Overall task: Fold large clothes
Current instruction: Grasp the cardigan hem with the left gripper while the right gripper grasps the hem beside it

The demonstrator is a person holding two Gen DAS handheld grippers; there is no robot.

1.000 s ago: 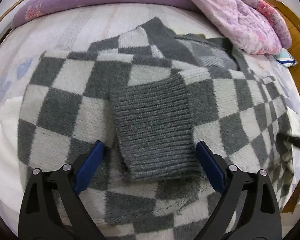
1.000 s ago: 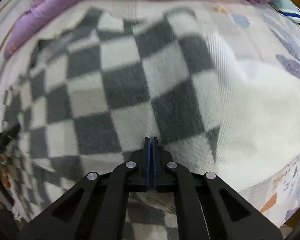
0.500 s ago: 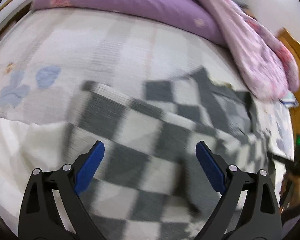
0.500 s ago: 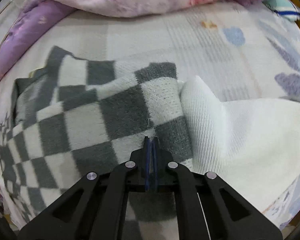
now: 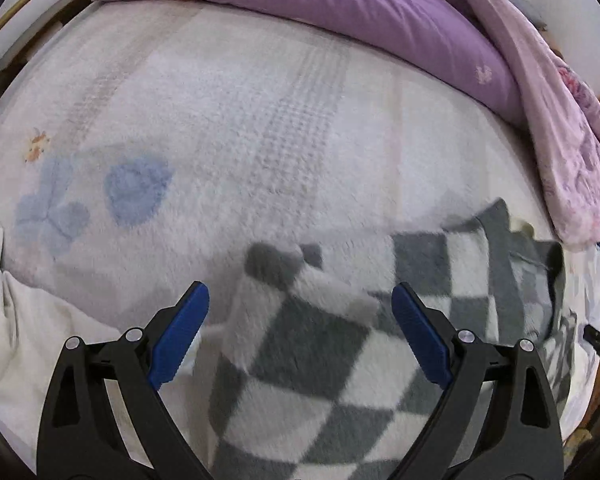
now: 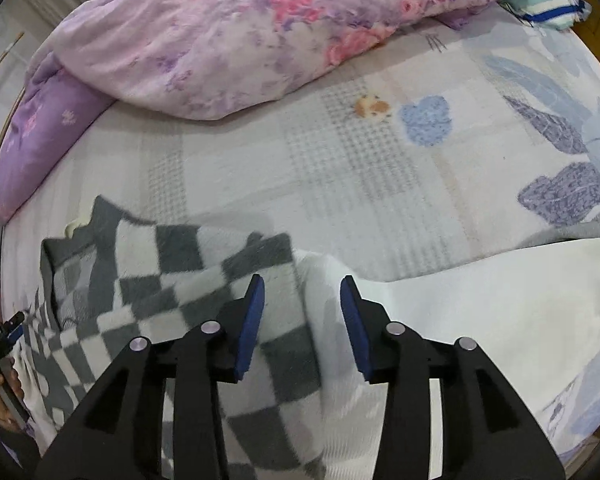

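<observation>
Pale bedspread [image 5: 228, 128] — checkered sweater [image 5: 320, 360] under both spread claws, unheld.

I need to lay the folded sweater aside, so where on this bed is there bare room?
Bare bedspread lies between the checkered sweater and the floral quilt. Crowded: the near edge, where a white garment adjoins the sweater.

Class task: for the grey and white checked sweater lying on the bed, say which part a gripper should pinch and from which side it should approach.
Probably the checked sweater is best pinched at its far folded edge, coming down from above. That edge lies raised and free on the bed cover, while the side by the white garment is crowded.
</observation>
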